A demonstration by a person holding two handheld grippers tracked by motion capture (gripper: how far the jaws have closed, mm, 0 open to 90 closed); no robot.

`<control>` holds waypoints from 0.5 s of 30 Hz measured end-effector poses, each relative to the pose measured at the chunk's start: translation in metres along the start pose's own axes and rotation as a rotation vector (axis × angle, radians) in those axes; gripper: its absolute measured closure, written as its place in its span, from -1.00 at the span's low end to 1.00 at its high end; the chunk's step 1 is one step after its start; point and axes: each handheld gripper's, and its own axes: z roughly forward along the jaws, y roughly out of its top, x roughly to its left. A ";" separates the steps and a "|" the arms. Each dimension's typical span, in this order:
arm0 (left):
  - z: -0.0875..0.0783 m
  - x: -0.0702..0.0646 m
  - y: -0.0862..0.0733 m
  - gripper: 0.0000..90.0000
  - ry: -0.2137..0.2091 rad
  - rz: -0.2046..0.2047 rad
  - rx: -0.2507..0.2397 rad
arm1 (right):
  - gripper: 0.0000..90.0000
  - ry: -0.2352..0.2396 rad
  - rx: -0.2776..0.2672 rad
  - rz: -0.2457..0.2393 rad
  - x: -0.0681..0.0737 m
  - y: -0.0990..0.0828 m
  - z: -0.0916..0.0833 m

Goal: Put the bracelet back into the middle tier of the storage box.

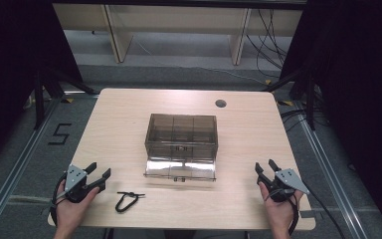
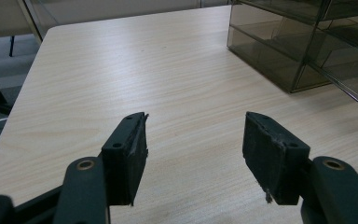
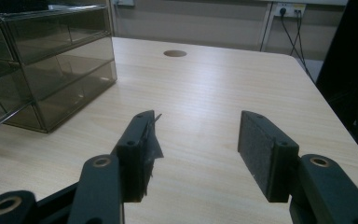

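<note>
A smoky clear plastic drawer box (image 1: 181, 137) stands at the middle of the light wooden table (image 1: 124, 114); its bottom drawer (image 1: 180, 169) is pulled out toward me. A black looped cord (image 1: 126, 200) lies near the front edge, left of centre. My left gripper (image 1: 98, 171) rests at the front left, open, with bare tabletop between its pads (image 2: 126, 156). At the front right my right gripper (image 1: 266, 166) is open too, nothing between its pads (image 3: 261, 151). The box shows at the upper right (image 2: 307, 42) in the left gripper view and at the upper left (image 3: 42, 60) in the right gripper view.
A round cable hole (image 1: 221, 103) sits in the table's far right part. Black curtains and stands flank the table, with wooden furniture legs (image 1: 117, 35) and cables (image 1: 268, 40) on the floor behind. A floor marking "5" (image 1: 59, 134) lies to the left.
</note>
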 end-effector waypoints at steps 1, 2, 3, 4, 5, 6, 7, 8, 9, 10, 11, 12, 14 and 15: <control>0.000 0.000 0.000 -0.11 0.000 0.000 0.000 | 0.05 0.000 0.000 0.000 0.000 0.000 0.000; 0.000 0.000 0.000 -0.11 0.005 -0.003 0.006 | 0.05 0.012 -0.008 0.001 -0.001 0.000 0.001; 0.001 0.000 0.000 -0.11 0.000 -0.004 0.005 | 0.05 0.013 -0.017 0.000 -0.002 0.000 0.002; 0.001 0.000 0.000 -0.10 -0.003 -0.002 0.004 | 0.06 0.006 0.008 0.019 -0.002 0.000 0.001; 0.001 0.000 0.000 -0.10 0.001 0.004 0.006 | 0.06 0.006 0.008 0.019 -0.002 0.000 0.001; 0.000 0.000 0.000 -0.09 0.001 0.006 0.004 | 0.06 0.009 0.007 0.030 -0.003 0.001 0.001; 0.000 0.000 0.000 -0.07 0.002 0.000 0.008 | 0.07 0.015 0.011 0.042 -0.003 0.001 0.003; -0.001 0.000 0.000 -0.06 -0.007 0.004 0.007 | 0.07 0.003 0.031 0.044 -0.003 0.001 0.002; -0.001 0.000 0.000 -0.05 -0.007 0.004 0.007 | 0.07 0.003 0.031 0.044 -0.003 0.001 0.002; 0.000 0.000 0.000 -0.05 -0.015 0.005 0.007 | 0.08 -0.002 0.038 0.051 -0.003 0.001 0.003; 0.000 0.001 0.001 -0.04 -0.025 0.005 0.011 | 0.08 0.013 0.029 0.059 -0.002 0.001 0.004; 0.001 0.002 0.000 -0.02 -0.045 0.001 0.006 | 0.08 0.010 0.045 0.061 -0.002 0.002 0.003; 0.001 0.004 0.004 -0.08 -0.079 -0.025 0.004 | 0.08 0.019 0.033 0.035 -0.002 0.002 0.005; 0.001 0.004 0.004 -0.11 -0.079 -0.025 0.004 | 0.08 0.019 0.033 0.035 -0.002 0.002 0.005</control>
